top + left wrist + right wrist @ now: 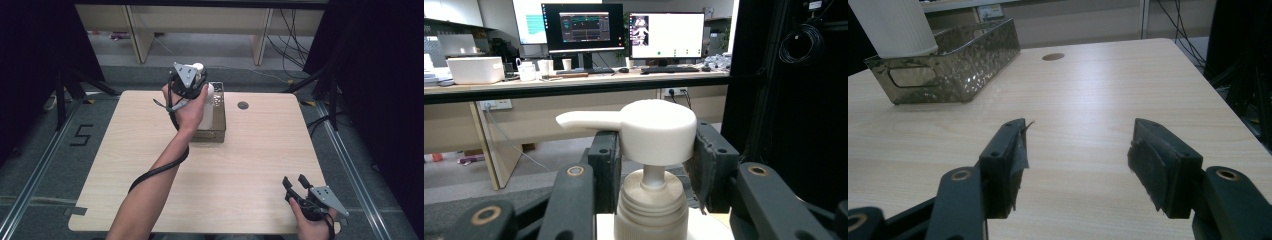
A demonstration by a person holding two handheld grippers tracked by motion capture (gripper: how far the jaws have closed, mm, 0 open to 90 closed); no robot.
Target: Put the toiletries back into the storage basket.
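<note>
Jaws of the left gripper (655, 165) clamp the pump head (651, 131) of a white bottle (209, 107) standing in the metal tray (955, 67). Next move, I judge: lift straight up. Right gripper (1075, 160) idles, jaws wide over bare surface (1088, 95).

Metal tray (216, 131) mid-table; bare tabletop (250, 165) around.
</note>
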